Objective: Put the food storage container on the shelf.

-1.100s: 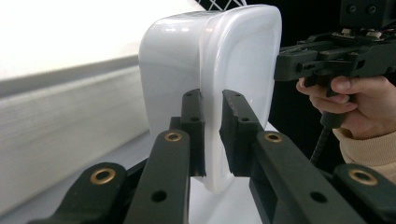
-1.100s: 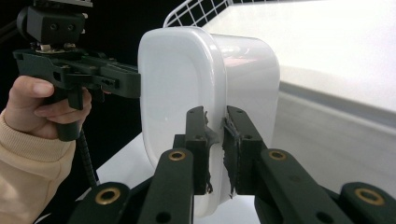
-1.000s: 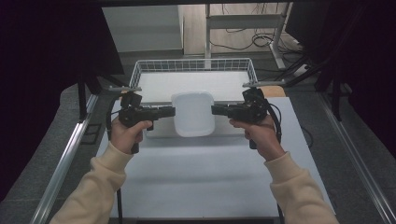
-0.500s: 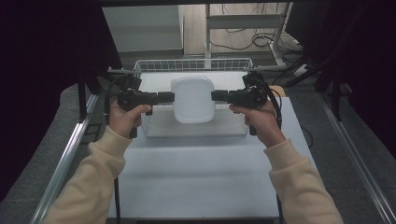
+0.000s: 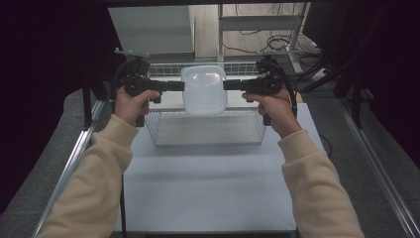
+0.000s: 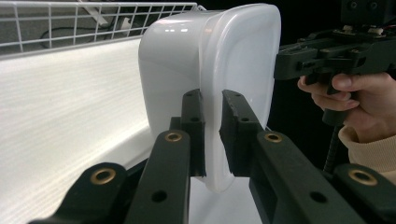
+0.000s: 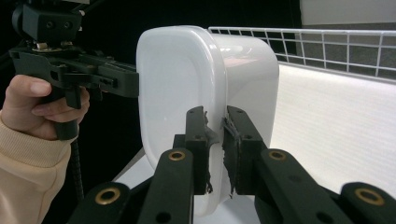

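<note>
We hold a white tub [image 5: 203,90] up in the air between our two grippers. It hangs over the far side of the wire basket [image 5: 208,130], which sits at the far edge of the desk [image 5: 208,188]. The tub is clear of the basket and touches nothing but the jaws.

Our left gripper [image 5: 177,86] comes in from the left and pinches the tub's left rim. In the left gripper view the jaws of this gripper [image 6: 212,135] are nearly shut, with the thin edge of the tub [image 6: 210,70] squeezed between them.

Our right gripper [image 5: 229,85] comes in from the right and pinches the right rim. In the right gripper view its jaws [image 7: 215,149] are also close together, and the rim of the tub [image 7: 187,84] sits tight in the gap.

The tub is turned on its side, so its flat bottom faces us in the high view. Both hands are level with each other. Our left hand [image 5: 130,103] and right hand [image 5: 275,106] grip the black handles, and our pale sleeves [image 5: 94,168] reach in from the near edge.
</note>
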Demonstrator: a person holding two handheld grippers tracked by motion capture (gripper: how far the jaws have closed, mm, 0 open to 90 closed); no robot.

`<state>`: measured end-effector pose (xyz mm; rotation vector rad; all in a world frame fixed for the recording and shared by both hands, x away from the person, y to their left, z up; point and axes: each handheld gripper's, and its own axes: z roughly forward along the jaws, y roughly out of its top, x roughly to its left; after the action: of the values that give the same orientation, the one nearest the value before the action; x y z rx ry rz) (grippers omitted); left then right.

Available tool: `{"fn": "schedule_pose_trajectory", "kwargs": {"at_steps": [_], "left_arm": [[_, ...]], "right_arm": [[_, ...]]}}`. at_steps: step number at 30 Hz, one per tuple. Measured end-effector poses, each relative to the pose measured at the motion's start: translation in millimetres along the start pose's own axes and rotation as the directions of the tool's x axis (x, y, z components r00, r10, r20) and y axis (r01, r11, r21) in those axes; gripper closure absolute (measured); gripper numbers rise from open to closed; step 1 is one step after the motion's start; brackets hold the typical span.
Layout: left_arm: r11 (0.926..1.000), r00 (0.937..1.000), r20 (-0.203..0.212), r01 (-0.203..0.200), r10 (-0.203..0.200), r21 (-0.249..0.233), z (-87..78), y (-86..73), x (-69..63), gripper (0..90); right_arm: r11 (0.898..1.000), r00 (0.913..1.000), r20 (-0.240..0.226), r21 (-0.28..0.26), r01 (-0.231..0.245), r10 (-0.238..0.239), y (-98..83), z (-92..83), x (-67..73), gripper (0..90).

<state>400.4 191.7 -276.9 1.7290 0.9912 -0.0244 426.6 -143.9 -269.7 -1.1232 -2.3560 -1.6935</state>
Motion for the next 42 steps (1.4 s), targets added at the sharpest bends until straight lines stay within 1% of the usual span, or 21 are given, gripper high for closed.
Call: {"fn": "schedule_pose_trajectory", "kwargs": {"at_steps": [2,6,10,15,16,19,22,23,24,25,29,30,32,34,35,36,38,39,40,41,42], "left_arm": [[1.0000,1.0000,-0.002,-0.006,0.006,0.006,1.1,4.1,2.7,79.9],[0.9998,0.9999,0.006,0.012,-0.013,0.014,5.2,11.7,10.4,79.9],[0.9992,0.9994,0.010,0.032,-0.032,0.024,10.9,17.5,17.9,79.9],[0.9968,0.9978,0.011,0.065,-0.066,0.047,18.3,24.4,28.4,80.0],[0.9957,0.9967,0.010,0.079,-0.080,0.048,19.4,25.4,29.4,79.9],[0.9942,0.9959,0.008,0.089,-0.090,0.059,22.6,28.3,33.6,80.0],[0.9912,0.9937,0.012,0.110,-0.111,0.073,28.1,30.5,40.8,79.9],[0.9908,0.9937,0.011,0.110,-0.111,0.079,30.0,30.9,43.4,79.8],[0.9893,0.9926,0.013,0.119,-0.120,0.085,31.7,31.3,45.7,79.8],[0.9880,0.9907,0.022,0.132,-0.134,0.080,32.7,31.8,48.6,79.8],[0.9808,0.9824,0.047,0.177,-0.181,0.083,35.5,35.2,58.7,79.9],[0.9772,0.9780,0.058,0.195,-0.200,0.084,36.7,36.2,61.8,79.9],[0.9651,0.9634,0.086,0.247,-0.254,0.088,40.3,38.6,70.2,79.9],[0.9531,0.9495,0.101,0.288,-0.297,0.092,43.9,40.6,78.1,79.4],[0.9458,0.9414,0.108,0.310,-0.320,0.096,45.8,41.2,82.8,79.0],[0.9372,0.9313,0.116,0.336,-0.345,0.095,47.8,41.4,87.2,78.7],[0.9218,0.9145,0.123,0.375,-0.385,0.097,51.3,41.9,94.6,77.6],[0.9153,0.9076,0.126,0.391,-0.401,0.097,52.8,41.7,97.9,77.0],[0.9114,0.9032,0.127,0.400,-0.410,0.097,53.9,41.5,100.1,76.3],[0.9047,0.8948,0.136,0.416,-0.425,0.092,55.8,40.9,103.2,76.0],[0.8972,0.8858,0.145,0.431,-0.441,0.098,57.5,40.1,107.4,75.6]], "right_arm": [[1.000,1.0000,-0.002,0.001,-0.002,0.002,3.2,1.6,-2.9,80.2],[1.000,0.9998,-0.004,0.007,-0.017,0.017,9.9,5.5,-10.2,80.2],[0.999,0.9990,0.003,0.017,-0.045,0.045,15.3,9.4,-17.1,80.2],[0.996,0.9967,0.003,0.030,-0.082,0.082,20.3,16.4,-29.4,80.1],[0.996,0.9962,0.004,0.029,-0.087,0.087,20.9,17.9,-31.4,80.0],[0.994,0.9949,0.006,0.034,-0.100,0.100,22.6,21.0,-36.4,80.0],[0.991,0.9923,0.012,0.046,-0.123,0.123,23.9,24.3,-41.4,80.0],[0.990,0.9912,0.014,0.050,-0.132,0.132,24.2,25.5,-43.5,80.0],[0.989,0.9902,0.017,0.053,-0.139,0.139,24.6,26.8,-45.6,79.9],[0.987,0.9883,0.022,0.059,-0.152,0.151,24.9,28.2,-47.4,79.8],[0.978,0.9792,0.004,0.053,-0.203,0.203,28.1,32.5,-57.0,79.7],[0.976,0.9774,0.001,0.053,-0.211,0.211,29.0,33.5,-58.7,79.5],[0.967,0.9691,-0.001,0.068,-0.246,0.246,32.7,36.6,-65.4,78.7],[0.957,0.9601,0.006,0.077,-0.279,0.280,36.5,40.8,-71.0,77.5],[0.953,0.9565,0.013,0.080,-0.291,0.291,38.0,43.1,-73.3,76.8],[0.948,0.9519,0.021,0.081,-0.307,0.306,39.4,45.4,-75.2,76.2],[0.937,0.9406,0.039,0.085,-0.340,0.337,41.1,49.8,-77.9,75.0],[0.931,0.9352,0.047,0.086,-0.354,0.351,41.5,52.2,-79.2,74.4],[0.925,0.9290,0.055,0.089,-0.370,0.366,41.8,54.1,-80.5,73.8],[0.920,0.9238,0.058,0.086,-0.382,0.379,42.0,55.4,-81.4,73.7],[0.912,0.9153,0.063,0.082,-0.402,0.398,42.0,56.7,-83.0,73.6]]}}
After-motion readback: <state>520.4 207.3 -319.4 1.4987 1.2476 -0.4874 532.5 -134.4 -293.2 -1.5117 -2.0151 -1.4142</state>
